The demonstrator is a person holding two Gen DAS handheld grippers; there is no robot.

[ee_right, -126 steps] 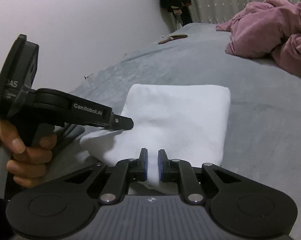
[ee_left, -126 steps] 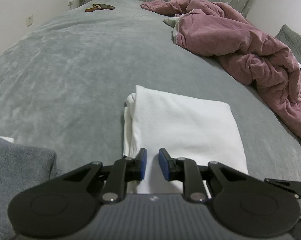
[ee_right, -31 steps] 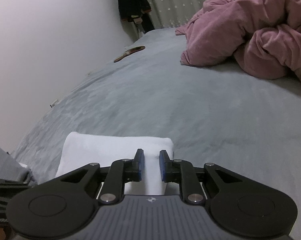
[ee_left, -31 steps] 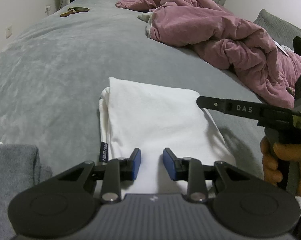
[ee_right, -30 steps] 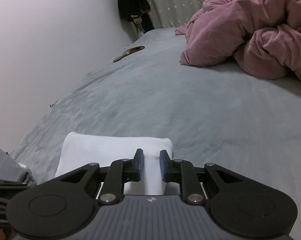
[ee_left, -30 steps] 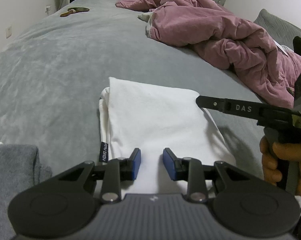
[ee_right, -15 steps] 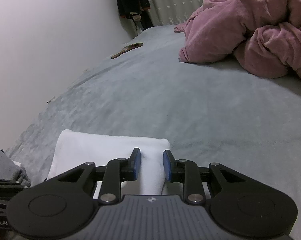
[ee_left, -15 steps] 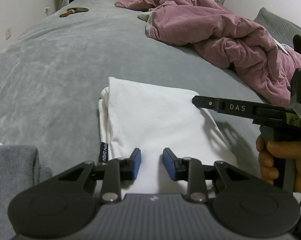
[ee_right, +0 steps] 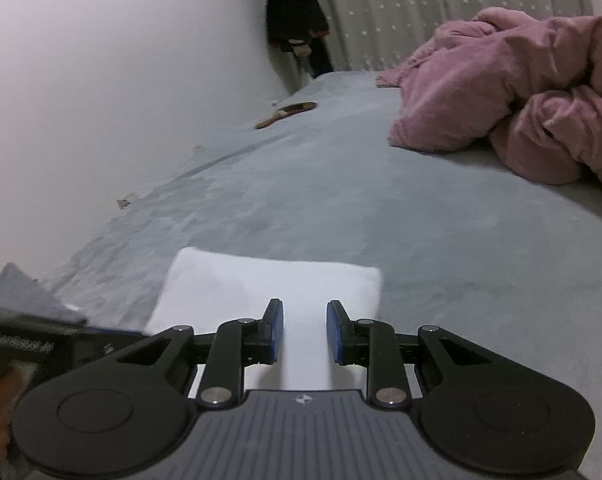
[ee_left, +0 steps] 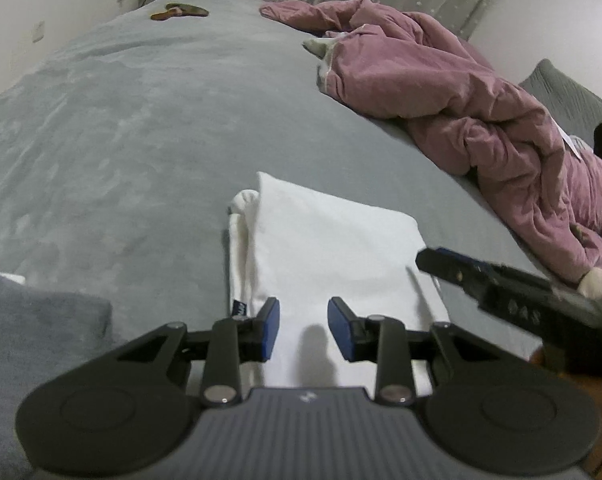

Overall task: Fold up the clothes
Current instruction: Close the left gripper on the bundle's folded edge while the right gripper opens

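A white garment (ee_left: 325, 264) lies folded into a flat rectangle on the grey bed (ee_left: 121, 128); a small dark label shows at its near left edge. My left gripper (ee_left: 303, 330) hovers open over the garment's near edge, nothing between its fingers. The right wrist view has the same folded white garment (ee_right: 269, 284) from its other side, with my right gripper (ee_right: 304, 330) open just above its near edge. The right gripper's black body enters the left wrist view at lower right, held by a hand.
A crumpled pink blanket (ee_left: 461, 112) covers the bed's right side. Grey folded cloth (ee_left: 25, 336) lies at the near left. A brown hairbrush (ee_left: 179, 12) rests at the far end by the wall. A dark garment (ee_right: 297, 20) hangs in the corner.
Both grippers have opened wider and let go of the white garment, which now lies flat. The right gripper has dropped lower on the right of the left wrist view.
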